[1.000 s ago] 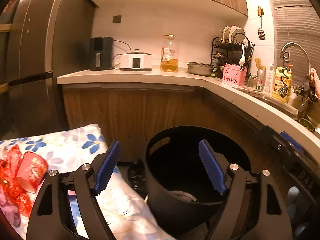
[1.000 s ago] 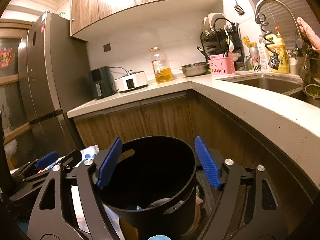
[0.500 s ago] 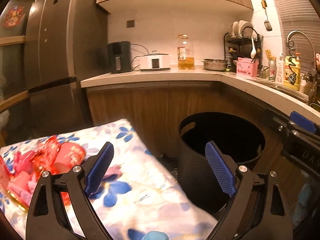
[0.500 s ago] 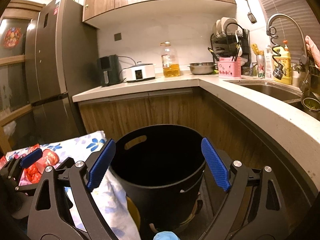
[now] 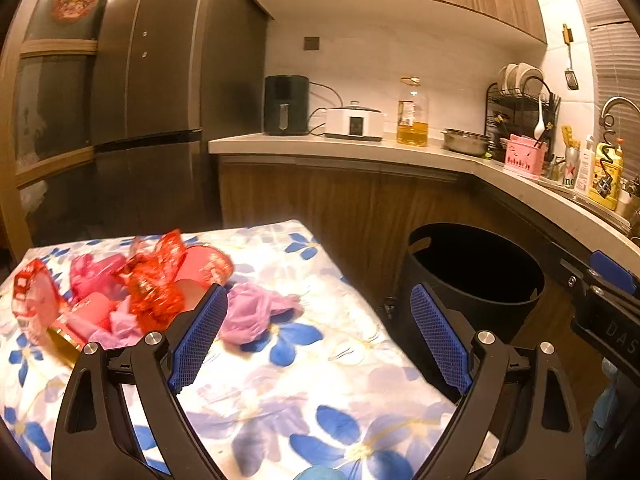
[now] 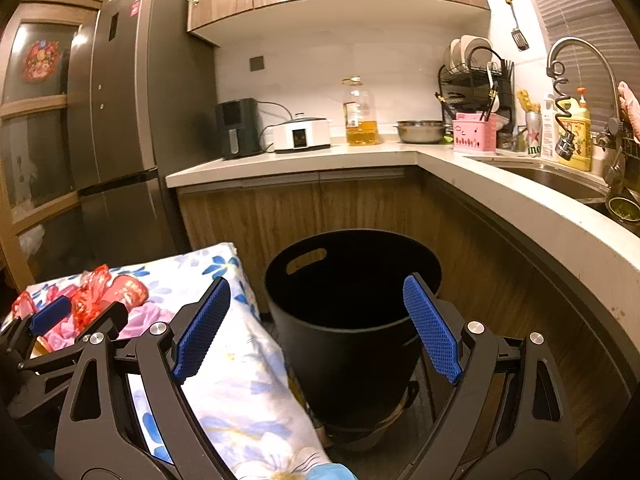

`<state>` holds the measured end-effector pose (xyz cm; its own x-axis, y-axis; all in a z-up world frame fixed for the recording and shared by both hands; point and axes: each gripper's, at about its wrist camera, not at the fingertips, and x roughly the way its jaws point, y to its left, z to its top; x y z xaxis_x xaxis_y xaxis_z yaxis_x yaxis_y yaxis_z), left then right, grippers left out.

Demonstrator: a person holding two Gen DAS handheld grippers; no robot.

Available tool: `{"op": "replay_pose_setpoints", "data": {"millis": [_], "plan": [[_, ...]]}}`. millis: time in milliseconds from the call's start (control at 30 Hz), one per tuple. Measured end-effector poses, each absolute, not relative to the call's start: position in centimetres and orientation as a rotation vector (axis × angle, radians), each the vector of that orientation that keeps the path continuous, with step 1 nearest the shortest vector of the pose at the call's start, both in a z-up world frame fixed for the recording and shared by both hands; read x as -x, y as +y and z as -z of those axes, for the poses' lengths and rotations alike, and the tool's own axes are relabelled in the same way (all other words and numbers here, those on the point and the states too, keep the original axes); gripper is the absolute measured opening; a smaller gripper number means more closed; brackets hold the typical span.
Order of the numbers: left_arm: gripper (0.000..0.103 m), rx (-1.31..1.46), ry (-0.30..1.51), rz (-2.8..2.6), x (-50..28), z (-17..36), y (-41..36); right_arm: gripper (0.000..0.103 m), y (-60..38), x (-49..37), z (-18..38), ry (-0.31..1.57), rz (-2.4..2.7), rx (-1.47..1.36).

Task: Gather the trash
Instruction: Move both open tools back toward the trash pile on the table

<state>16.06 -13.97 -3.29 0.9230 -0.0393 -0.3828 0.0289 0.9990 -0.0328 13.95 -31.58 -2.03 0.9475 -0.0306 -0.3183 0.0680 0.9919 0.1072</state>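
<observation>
A heap of trash lies on the table with the floral cloth [image 5: 320,380]: crumpled red foil wrappers [image 5: 156,288], a red paper cup [image 5: 208,266] and a purple plastic bag [image 5: 256,312]. My left gripper [image 5: 318,300] is open and empty above the cloth, its left finger beside the purple bag. The black bin [image 5: 480,276] stands on the floor right of the table. My right gripper [image 6: 316,284] is open and empty, in front of the black bin [image 6: 352,280] and above its rim. The left gripper [image 6: 52,320] shows at the right wrist view's left edge, near the red wrappers [image 6: 92,300].
An L-shaped counter [image 6: 500,184] wraps around behind and to the right of the bin, with wooden cabinet fronts [image 6: 300,216] below. On it are an air fryer [image 5: 286,106], a rice cooker [image 5: 354,122], an oil bottle [image 5: 412,114] and a dish rack [image 6: 476,76]. A tall fridge [image 5: 160,100] stands at left.
Both grippers have drawn back from the bin and swung left. The bin now sits farther off, and the trash heap on the table has come into the left wrist view. Both jaws stand slightly wider.
</observation>
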Motion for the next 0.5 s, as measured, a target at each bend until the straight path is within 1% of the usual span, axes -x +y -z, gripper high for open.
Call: {"op": "replay_pose_setpoints", "data": {"millis": [333,500], "plan": [[0.089,0.053,0.392,-0.061,-13.9,3.9,-10.1,0.087,-28.3,-13.2,2.8,0.338,-0.014,-0.098],[0.089,0.077,0.383,-0.136,-12.9,4.3,-7.0,0.087,-26.1,-13.1,3.2,0.344,-0.057,-0.090]]}}
